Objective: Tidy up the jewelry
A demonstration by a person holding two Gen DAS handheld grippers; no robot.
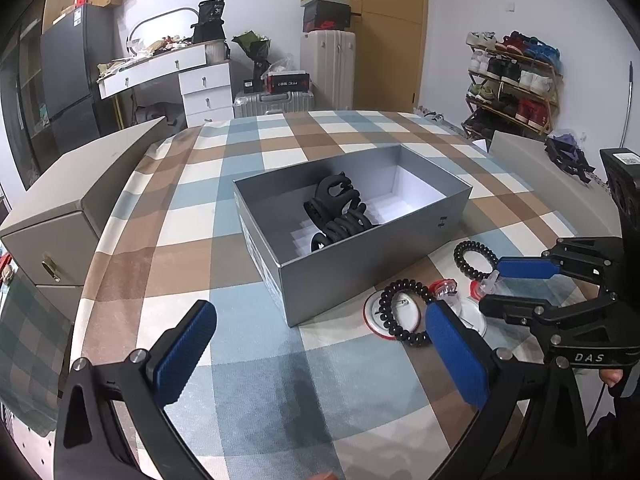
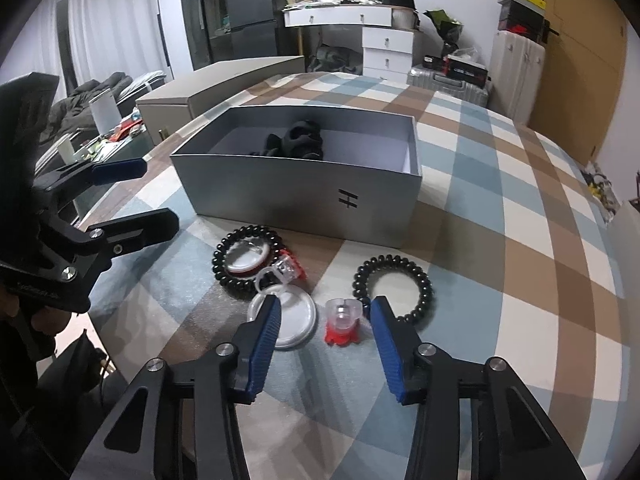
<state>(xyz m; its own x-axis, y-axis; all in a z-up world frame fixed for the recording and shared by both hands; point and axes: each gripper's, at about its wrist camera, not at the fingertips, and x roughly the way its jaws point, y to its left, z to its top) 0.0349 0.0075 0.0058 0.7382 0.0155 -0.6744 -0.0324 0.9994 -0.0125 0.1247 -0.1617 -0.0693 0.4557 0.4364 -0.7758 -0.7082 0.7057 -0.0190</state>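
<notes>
An open grey box (image 2: 280, 184) stands on the plaid tablecloth with black hair claws (image 2: 300, 140) inside. In front of it lie a black bead bracelet (image 2: 224, 276), a black spiral hair tie (image 2: 424, 280), white round badges (image 2: 296, 320) and two red-and-clear plastic rings. My right gripper (image 2: 326, 308) is low over the cloth with the nearer ring (image 2: 342, 320) between its blue pads, and gaps show on both sides. My left gripper (image 1: 320, 312) stands wide open and empty near the grey box (image 1: 372, 248), beside the bracelet (image 1: 400, 312).
A beige case (image 1: 72, 208) sits at the table's left edge and a grey lid (image 1: 532, 168) at the far right. The second ring (image 2: 288, 270) lies against the bracelet. Bare cloth (image 2: 520, 240) stretches to the right of the box.
</notes>
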